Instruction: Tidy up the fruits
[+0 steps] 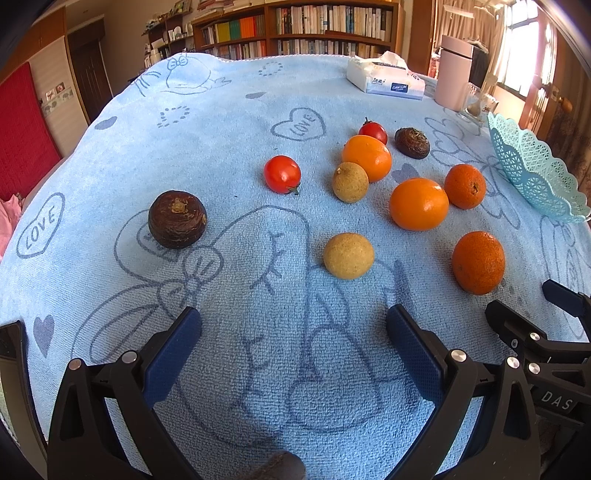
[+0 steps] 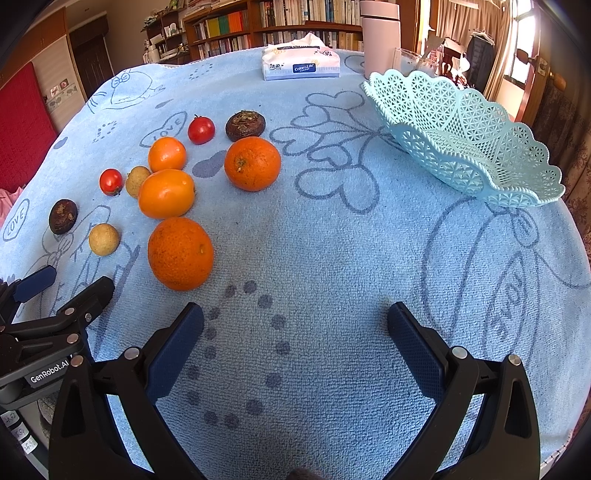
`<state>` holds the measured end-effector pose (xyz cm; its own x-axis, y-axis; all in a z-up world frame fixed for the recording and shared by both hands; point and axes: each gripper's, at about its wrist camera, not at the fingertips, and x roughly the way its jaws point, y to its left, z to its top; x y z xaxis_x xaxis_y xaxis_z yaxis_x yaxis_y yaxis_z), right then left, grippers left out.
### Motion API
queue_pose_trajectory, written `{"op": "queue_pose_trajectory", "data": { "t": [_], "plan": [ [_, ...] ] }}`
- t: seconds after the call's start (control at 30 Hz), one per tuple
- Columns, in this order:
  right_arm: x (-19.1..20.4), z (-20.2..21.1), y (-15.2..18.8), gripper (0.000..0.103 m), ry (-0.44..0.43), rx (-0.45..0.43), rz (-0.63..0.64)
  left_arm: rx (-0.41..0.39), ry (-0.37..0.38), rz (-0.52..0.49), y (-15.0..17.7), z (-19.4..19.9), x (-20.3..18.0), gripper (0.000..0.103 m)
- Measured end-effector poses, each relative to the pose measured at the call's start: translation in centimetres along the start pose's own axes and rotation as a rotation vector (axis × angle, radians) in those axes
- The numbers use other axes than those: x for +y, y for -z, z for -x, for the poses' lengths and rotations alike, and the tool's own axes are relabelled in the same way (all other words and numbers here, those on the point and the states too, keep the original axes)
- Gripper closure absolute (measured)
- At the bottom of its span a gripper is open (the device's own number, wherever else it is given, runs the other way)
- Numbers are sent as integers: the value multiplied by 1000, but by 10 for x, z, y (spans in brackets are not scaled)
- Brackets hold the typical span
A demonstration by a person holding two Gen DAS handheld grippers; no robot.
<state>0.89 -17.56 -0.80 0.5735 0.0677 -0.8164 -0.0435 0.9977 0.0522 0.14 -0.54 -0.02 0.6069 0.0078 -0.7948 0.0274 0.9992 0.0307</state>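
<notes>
Several fruits lie loose on the blue towel [image 1: 240,122]: oranges such as a near one [image 1: 478,262] [image 2: 180,253], two red tomatoes [image 1: 282,174] [image 2: 110,181], two tan longans [image 1: 348,255] [image 2: 104,239] and two dark brown fruits [image 1: 177,219] [image 2: 63,216]. A light blue lattice basket [image 2: 480,147] [image 1: 532,166] stands empty at the right. My left gripper [image 1: 293,321] is open and empty, near the front edge, short of the longan. My right gripper [image 2: 295,317] is open and empty, right of the fruits, in front of the basket.
A tissue box [image 2: 301,62] [image 1: 386,79] and a pink cylinder container [image 2: 380,37] [image 1: 452,72] stand at the towel's far edge. A glass [image 1: 476,103] sits behind the basket. Bookshelves [image 1: 314,29] line the back wall. The right gripper's body shows in the left wrist view [image 1: 535,343].
</notes>
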Motion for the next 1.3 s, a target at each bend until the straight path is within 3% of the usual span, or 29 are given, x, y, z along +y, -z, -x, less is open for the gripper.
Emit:
{"op": "queue_pose_trajectory", "data": {
  "t": [0.2,0.43,0.73,1.03,1.2,1.3],
  "plan": [
    [1,-2,-2,2,-4,5,10,3,8,-6,-1,-1,3,5],
    [-5,3,2,2,-39,-11,0,-36,166,19,1,13,27,5],
    [-19,12,3,2,-134,-30,-59,-113,33,54,-15,21,69,9],
    [-16,22,3,2,-210,-60,-43,-54,17,70,-39,-12,79,42],
    [-4,34,2,2,-235,-102,10,-43,4,75,-45,-19,77,67],
    [4,34,-1,3,-245,-107,32,-51,10,82,-44,-17,78,68]
  ]
}}
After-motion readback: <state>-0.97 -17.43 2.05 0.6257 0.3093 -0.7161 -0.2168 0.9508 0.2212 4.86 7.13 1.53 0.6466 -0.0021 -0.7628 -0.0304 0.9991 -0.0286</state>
